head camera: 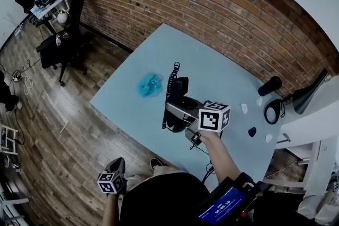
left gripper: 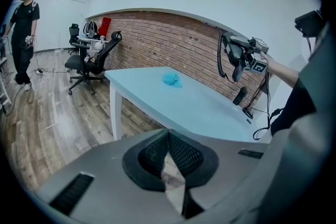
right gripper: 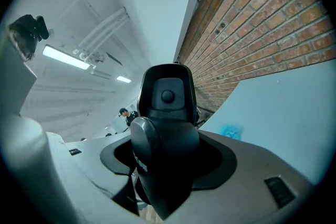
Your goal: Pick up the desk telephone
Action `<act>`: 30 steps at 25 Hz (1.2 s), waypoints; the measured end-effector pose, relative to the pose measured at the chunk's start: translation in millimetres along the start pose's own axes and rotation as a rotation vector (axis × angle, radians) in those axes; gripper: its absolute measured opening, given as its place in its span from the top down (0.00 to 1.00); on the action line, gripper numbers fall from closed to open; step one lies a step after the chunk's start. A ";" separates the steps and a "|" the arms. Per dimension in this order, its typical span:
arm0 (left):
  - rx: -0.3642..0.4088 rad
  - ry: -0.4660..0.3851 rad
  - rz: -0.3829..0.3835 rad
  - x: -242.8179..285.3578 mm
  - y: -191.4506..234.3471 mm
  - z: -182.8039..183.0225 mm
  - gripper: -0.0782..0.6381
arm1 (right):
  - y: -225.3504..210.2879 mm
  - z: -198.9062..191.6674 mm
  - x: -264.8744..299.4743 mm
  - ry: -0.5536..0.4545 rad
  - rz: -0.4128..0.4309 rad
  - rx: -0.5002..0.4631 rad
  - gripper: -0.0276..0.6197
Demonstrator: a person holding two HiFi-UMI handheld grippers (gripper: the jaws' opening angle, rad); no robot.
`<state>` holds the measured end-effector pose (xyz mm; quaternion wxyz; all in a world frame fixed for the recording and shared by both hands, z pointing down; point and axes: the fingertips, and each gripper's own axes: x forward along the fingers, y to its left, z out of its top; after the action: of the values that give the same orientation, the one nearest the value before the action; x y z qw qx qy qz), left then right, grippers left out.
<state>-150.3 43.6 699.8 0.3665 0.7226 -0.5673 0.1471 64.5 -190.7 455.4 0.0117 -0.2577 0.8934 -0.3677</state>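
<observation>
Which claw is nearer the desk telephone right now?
Right. The right claw is shut on the desk telephone, held above the table; the left claw hangs shut and empty, low off the table's near edge.
</observation>
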 end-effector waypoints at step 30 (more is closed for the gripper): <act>0.308 -0.229 -0.333 12.5 -140.5 150.4 0.88 | 6.3 -40.3 -41.0 -0.099 0.039 0.317 0.53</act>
<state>-46.6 -57.7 553.2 0.2047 0.8654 -0.4492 0.0864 88.8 -141.5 473.6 0.1035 -0.2530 0.8275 -0.4905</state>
